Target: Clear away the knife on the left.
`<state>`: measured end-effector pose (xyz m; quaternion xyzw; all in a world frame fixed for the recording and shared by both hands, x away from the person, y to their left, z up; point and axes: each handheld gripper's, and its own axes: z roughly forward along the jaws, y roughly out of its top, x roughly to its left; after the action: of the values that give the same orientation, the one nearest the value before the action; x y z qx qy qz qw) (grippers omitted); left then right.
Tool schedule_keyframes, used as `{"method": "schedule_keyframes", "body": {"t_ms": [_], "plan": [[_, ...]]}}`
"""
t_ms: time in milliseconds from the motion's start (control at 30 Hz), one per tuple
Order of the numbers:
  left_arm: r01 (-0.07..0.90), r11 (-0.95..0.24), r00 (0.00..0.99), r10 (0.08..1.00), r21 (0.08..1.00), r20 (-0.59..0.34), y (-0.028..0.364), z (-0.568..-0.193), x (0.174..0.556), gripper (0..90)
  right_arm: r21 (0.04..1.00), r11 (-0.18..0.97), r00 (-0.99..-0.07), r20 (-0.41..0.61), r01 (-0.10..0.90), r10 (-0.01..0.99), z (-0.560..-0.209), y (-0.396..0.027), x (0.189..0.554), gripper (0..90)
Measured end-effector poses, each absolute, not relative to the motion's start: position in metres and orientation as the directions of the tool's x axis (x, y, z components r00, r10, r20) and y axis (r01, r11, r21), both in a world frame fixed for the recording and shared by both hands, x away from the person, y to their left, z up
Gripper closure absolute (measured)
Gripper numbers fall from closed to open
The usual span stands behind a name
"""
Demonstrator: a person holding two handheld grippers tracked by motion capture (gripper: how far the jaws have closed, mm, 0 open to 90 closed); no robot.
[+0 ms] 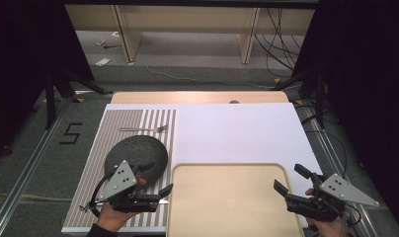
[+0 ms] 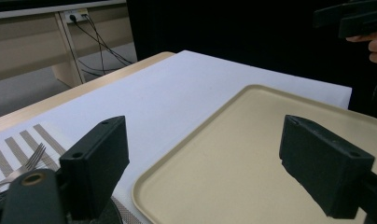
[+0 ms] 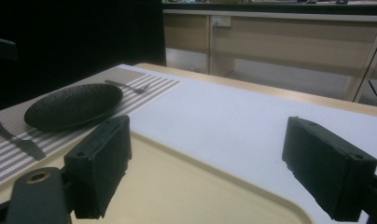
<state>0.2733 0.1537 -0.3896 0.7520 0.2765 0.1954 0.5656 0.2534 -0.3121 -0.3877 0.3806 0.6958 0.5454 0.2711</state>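
- The beige tray (image 1: 230, 197) lies empty at the near edge of the table, between the two grippers; its near rim is cut off by the bottom of the high view.
- The left gripper (image 1: 158, 185) hovers just beside the tray's left rim, over the near end of the striped placemat (image 1: 153, 121). Its jaws stand released, wide apart, with nothing between them; in the left gripper view they frame the tray's near corner (image 2: 214, 172).
- The right gripper (image 1: 292, 180) hangs at the tray's right rim, jaws likewise spread and empty; in the right gripper view they straddle the tray surface (image 3: 186, 186).
- The hand (image 1: 111, 215) carrying the left gripper is partly cut off at the bottom edge; the right hand (image 1: 326, 227) is mostly hidden under its gripper body.
- The black plate (image 1: 138, 153) sits on the placemat, just left of the tray; the left gripper's grey plate covers its near edge in the high view.
- A knife (image 3: 18, 140) lies on the placemat near the plate; in the high view the left gripper hides most of it.
- A fork (image 1: 143, 129) lies crosswise on the placemat beyond the plate, well apart from the tray.
- The white sheet (image 1: 237, 133) covers the table around the tray.
- Cables (image 1: 281, 39) trail on the floor beyond the table; details there are hard to make out.
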Motion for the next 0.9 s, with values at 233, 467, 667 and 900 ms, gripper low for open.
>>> {"method": "schedule_keyframes", "body": {"t_ms": [233,467,667,900], "plan": [[0.242,-0.314,0.793,0.609,0.918,-0.001,0.163,-0.374,0.273,15.7,0.963,0.111,-0.556,0.045,0.244,0.83,-0.389,-0.313,0.254,16.6],[0.276,-0.452,0.784,0.616,0.848,0.073,0.177,-0.374,0.273,16.2,0.963,0.116,-0.561,0.042,0.242,0.827,-0.389,-0.312,0.254,16.7],[0.303,-0.578,0.806,0.58,0.758,0.12,0.188,-0.375,0.272,16.1,0.963,0.116,-0.566,0.043,0.243,0.823,-0.39,-0.311,0.254,16.7],[0.353,-0.676,0.84,0.533,0.647,0.099,0.193,-0.39,0.277,18.9,0.962,0.119,-0.57,0.044,0.246,0.821,-0.39,-0.31,0.255,16.8]]}}
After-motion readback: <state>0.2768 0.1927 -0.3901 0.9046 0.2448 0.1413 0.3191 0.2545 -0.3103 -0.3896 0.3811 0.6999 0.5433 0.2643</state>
